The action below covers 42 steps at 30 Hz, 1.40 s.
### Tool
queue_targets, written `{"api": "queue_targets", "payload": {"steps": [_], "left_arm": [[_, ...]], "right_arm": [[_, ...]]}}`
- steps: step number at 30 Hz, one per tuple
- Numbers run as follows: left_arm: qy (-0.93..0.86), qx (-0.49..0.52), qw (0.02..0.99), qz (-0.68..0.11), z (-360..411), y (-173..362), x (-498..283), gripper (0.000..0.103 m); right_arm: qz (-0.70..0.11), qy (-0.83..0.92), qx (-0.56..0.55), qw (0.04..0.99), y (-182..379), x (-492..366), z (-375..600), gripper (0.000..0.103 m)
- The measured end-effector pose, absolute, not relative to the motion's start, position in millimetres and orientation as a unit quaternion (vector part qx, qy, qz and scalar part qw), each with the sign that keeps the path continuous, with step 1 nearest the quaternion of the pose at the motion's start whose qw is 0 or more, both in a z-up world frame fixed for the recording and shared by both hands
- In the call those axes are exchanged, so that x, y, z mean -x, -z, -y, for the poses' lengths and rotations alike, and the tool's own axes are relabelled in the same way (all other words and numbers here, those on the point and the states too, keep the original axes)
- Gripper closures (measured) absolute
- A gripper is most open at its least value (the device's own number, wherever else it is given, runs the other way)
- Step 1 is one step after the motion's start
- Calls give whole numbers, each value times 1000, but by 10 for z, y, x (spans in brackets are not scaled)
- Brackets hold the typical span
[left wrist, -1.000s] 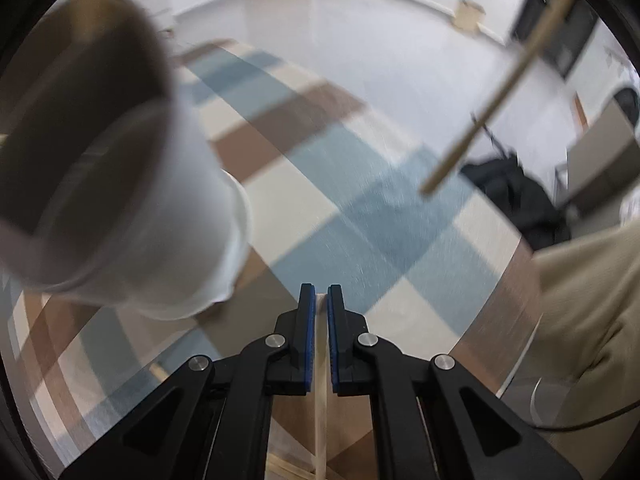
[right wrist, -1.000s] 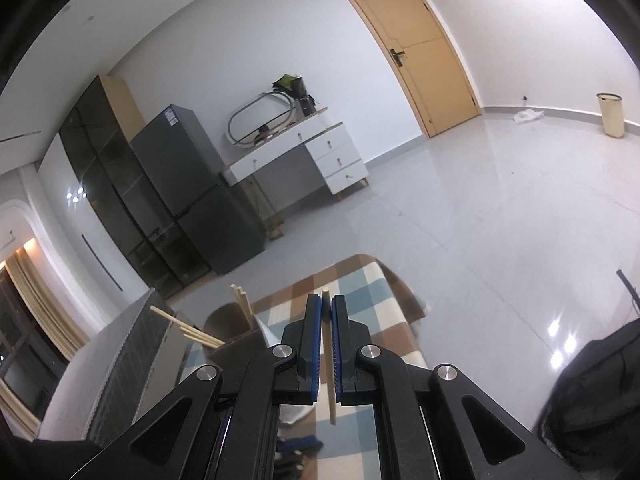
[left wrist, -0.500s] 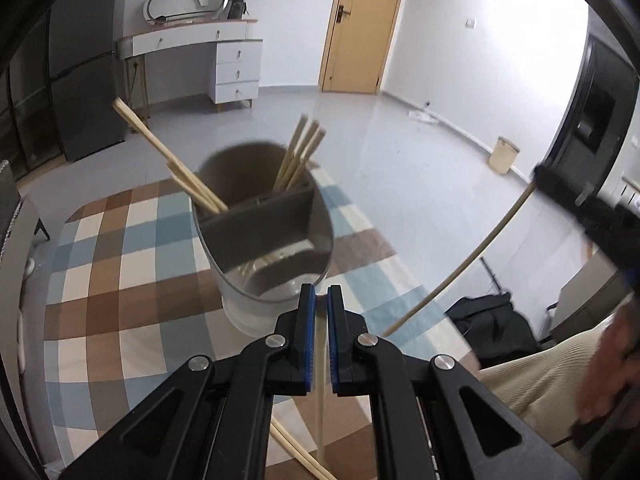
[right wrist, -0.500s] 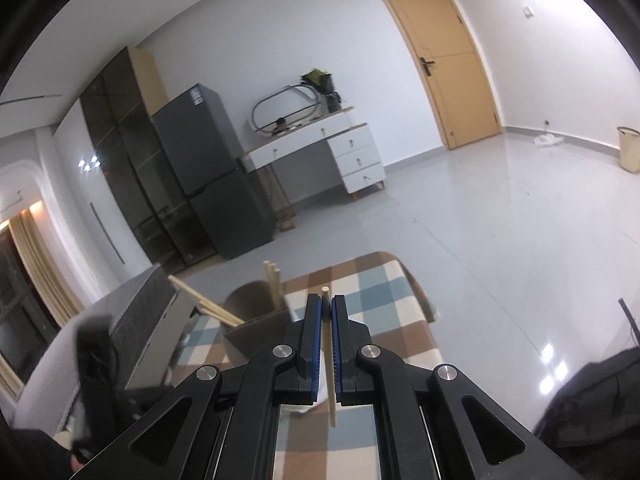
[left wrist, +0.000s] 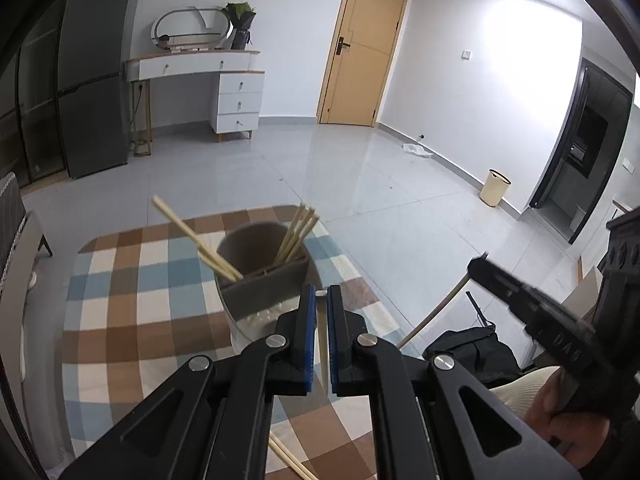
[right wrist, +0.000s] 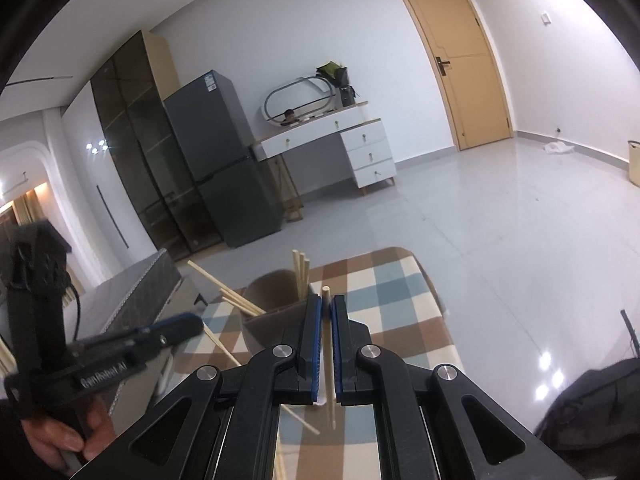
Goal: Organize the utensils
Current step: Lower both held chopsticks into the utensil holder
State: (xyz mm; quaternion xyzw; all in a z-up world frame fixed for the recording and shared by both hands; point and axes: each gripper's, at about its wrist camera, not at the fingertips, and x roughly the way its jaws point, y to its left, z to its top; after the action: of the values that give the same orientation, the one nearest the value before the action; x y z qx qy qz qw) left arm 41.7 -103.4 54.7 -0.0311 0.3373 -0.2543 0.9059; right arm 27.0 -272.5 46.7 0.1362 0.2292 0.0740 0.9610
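A grey utensil holder [left wrist: 264, 280] with a divider stands on the checked tablecloth [left wrist: 140, 280] and has several wooden chopsticks leaning in it. My left gripper [left wrist: 318, 296] hovers just in front of and above it, shut on one upright chopstick [left wrist: 322, 344]. In the right wrist view my right gripper [right wrist: 328, 300] is shut on another chopstick [right wrist: 326, 292], close behind the holder [right wrist: 272, 304]. The left wrist view shows the right gripper [left wrist: 478, 266] off to the right, its chopstick [left wrist: 436, 312] slanting down to the left. The left gripper [right wrist: 192, 326] shows at the left of the right wrist view.
Loose chopsticks [left wrist: 288, 460] lie on the cloth near me, also visible as chopsticks [right wrist: 300, 420] under the right gripper. A grey chair [right wrist: 132, 300] stands left of the table, a black bag [left wrist: 472, 348] lies on the floor to the right. The tiled floor beyond holds a bin [left wrist: 496, 192].
My left gripper has risen and tilted up, from close beside the holder to above and behind it, still holding its chopstick. The right gripper shifted slightly; the left gripper came into its view.
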Motion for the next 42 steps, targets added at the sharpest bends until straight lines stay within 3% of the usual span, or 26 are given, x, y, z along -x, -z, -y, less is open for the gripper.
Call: {"api": "queue_targets", "payload": {"steps": [14,22,31,42], "left_arm": [[244,36,925,-288,872,-1351,-578,102],[229,34,935,-269,758,-1523,-869,102],[209,21,936,-282,648,-1245,-1178,102],[211,9,922,-323,643,-645,-1379,102]], "right_arm": [[-189,-107,-101,971,-1051,-411,2476,99],[-166,-131,-78,974,-1467,-766,2231,99],[-174,-146,-61,972,-1340,-1198,1990,99],[-230,-144,-60,961,-637,-1718,1925,99]]}}
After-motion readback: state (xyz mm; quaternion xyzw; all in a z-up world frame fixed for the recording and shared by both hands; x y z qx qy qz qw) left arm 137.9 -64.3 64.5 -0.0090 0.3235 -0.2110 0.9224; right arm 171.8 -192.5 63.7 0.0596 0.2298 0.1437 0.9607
